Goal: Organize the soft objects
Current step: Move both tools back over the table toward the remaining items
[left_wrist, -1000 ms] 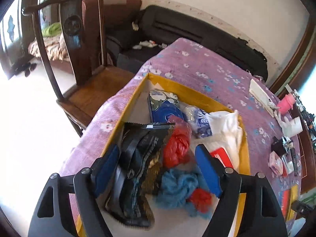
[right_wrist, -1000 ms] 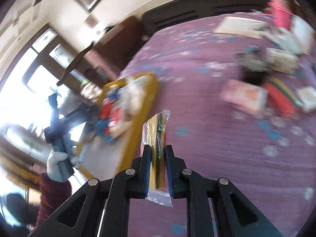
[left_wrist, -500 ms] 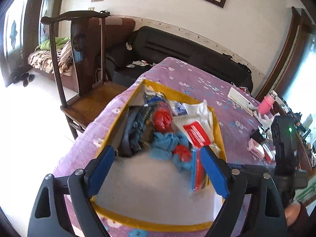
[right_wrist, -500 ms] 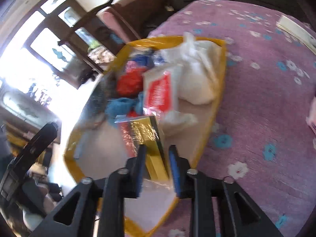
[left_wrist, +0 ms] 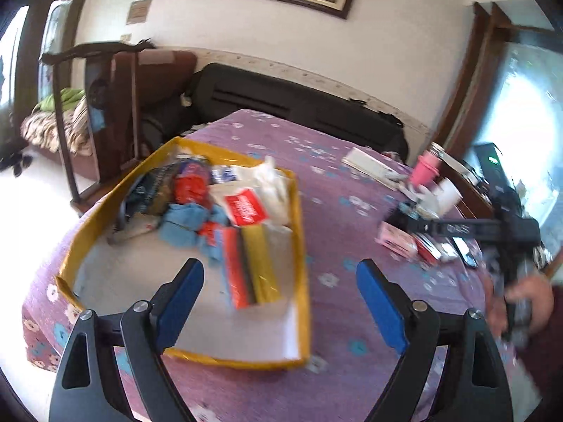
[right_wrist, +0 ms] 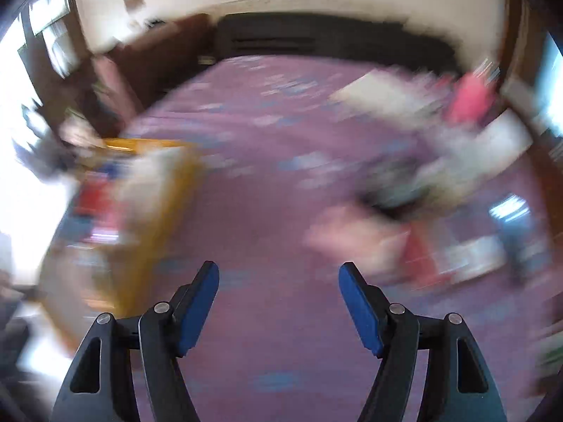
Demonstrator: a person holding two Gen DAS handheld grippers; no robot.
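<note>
Both my left gripper (left_wrist: 279, 290) and right gripper (right_wrist: 278, 297) have fingers wide, empty. The red-and-yellow packet (left_wrist: 251, 267) lies in the yellow box (left_wrist: 299, 232), left on the counter (left_wrist: 352, 281). Next I'd fetch another soft item from the right clutter (left_wrist: 422, 242).

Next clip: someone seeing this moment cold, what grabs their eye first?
The yellow box on the purple flowered tablecloth, its far end heaped with soft things and a shiny red-and-gold packet lying nearer its front. Then the left claw, open and empty above the box's near right corner. The right claw is also open and empty over bare cloth, its view heavily blurred.
</note>
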